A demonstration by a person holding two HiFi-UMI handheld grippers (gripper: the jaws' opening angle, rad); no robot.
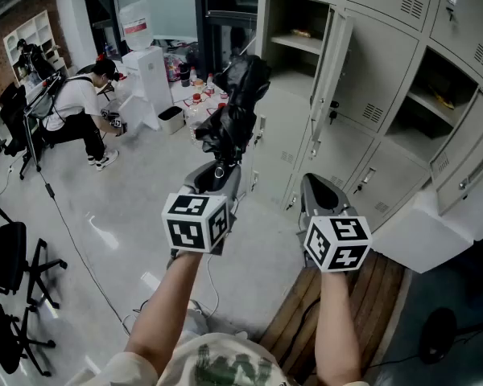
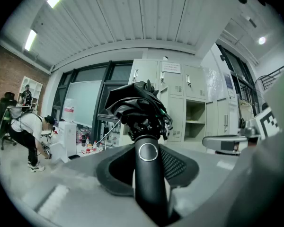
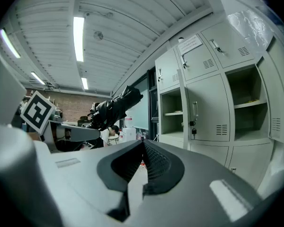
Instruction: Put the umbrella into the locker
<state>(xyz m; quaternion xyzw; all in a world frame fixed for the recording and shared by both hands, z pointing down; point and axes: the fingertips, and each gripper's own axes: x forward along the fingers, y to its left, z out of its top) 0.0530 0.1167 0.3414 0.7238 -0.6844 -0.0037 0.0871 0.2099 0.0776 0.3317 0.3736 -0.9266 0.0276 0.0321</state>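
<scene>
A black folded umbrella (image 1: 237, 107) points forward and up from my left gripper (image 1: 219, 175), which is shut on its handle (image 2: 149, 174). The bundled canopy (image 2: 139, 105) fills the middle of the left gripper view, in front of the grey lockers (image 2: 180, 103). My right gripper (image 1: 316, 185) is held level beside it, to the right, shut with nothing between its jaws (image 3: 143, 148). In the right gripper view the umbrella (image 3: 116, 105) shows at the left and the lockers (image 3: 203, 108) stand ahead. An open compartment with a shelf (image 1: 298, 30) sits behind the umbrella's tip.
Several locker doors (image 1: 338, 63) hang open at the right. A person (image 1: 80, 111) crouches at the back left near white boxes (image 1: 149, 79). Black office chairs (image 1: 8, 256) stand at the left; a cable (image 1: 64, 223) runs over the floor. A wooden bench (image 1: 338, 312) lies below my right arm.
</scene>
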